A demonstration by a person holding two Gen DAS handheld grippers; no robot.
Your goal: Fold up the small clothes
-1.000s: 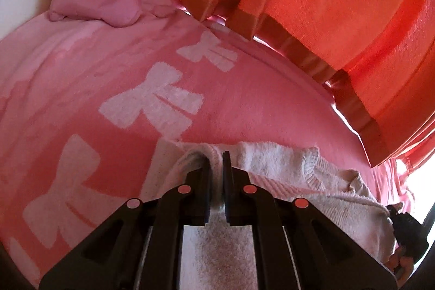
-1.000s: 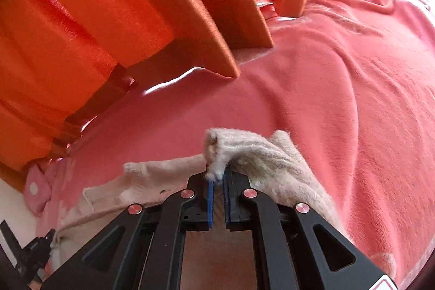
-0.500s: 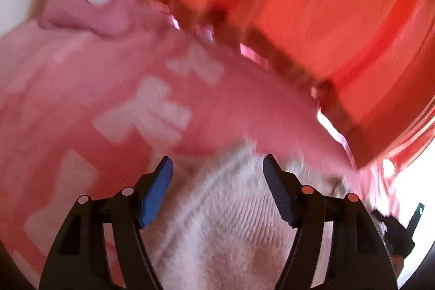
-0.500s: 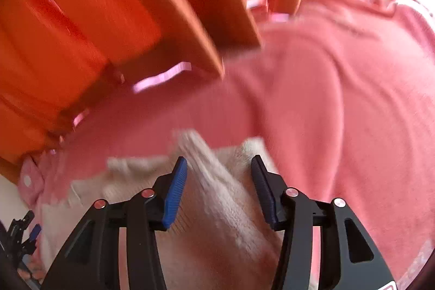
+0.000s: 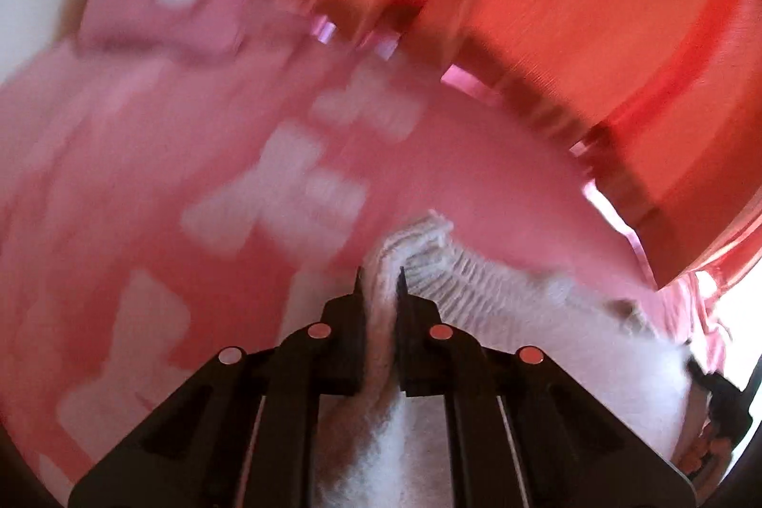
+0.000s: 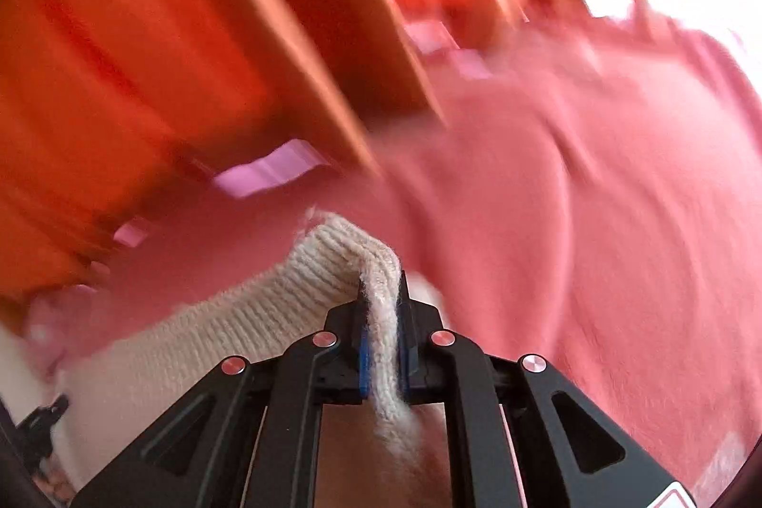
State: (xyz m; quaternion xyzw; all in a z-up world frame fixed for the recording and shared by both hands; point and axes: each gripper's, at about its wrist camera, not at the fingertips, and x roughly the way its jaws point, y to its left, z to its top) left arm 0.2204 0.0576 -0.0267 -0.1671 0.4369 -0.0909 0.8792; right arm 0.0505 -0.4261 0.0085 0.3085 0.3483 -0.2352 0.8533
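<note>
A cream knit sweater (image 5: 505,298) lies on a pink blanket with white bows (image 5: 143,184). In the left wrist view my left gripper (image 5: 380,280) is shut on a ribbed edge of the knit, which bunches up between the pads. The right wrist view shows my right gripper (image 6: 381,286) with its jaws closing on another fold of the sweater (image 6: 266,317); the blue pads press on the wool. The cloth stretches away between the two grips. Both views are blurred by motion.
Orange curtains (image 5: 571,8) hang along the far edge of the blanket (image 6: 595,222). A pink pouch with a white disc (image 5: 190,3) lies at the far left. The other gripper's dark tip (image 5: 724,403) shows at the right edge.
Both grippers let go of the sweater, opened wide over it, then shut again on new folds of the knit. The right one shifted a little across the blanket.
</note>
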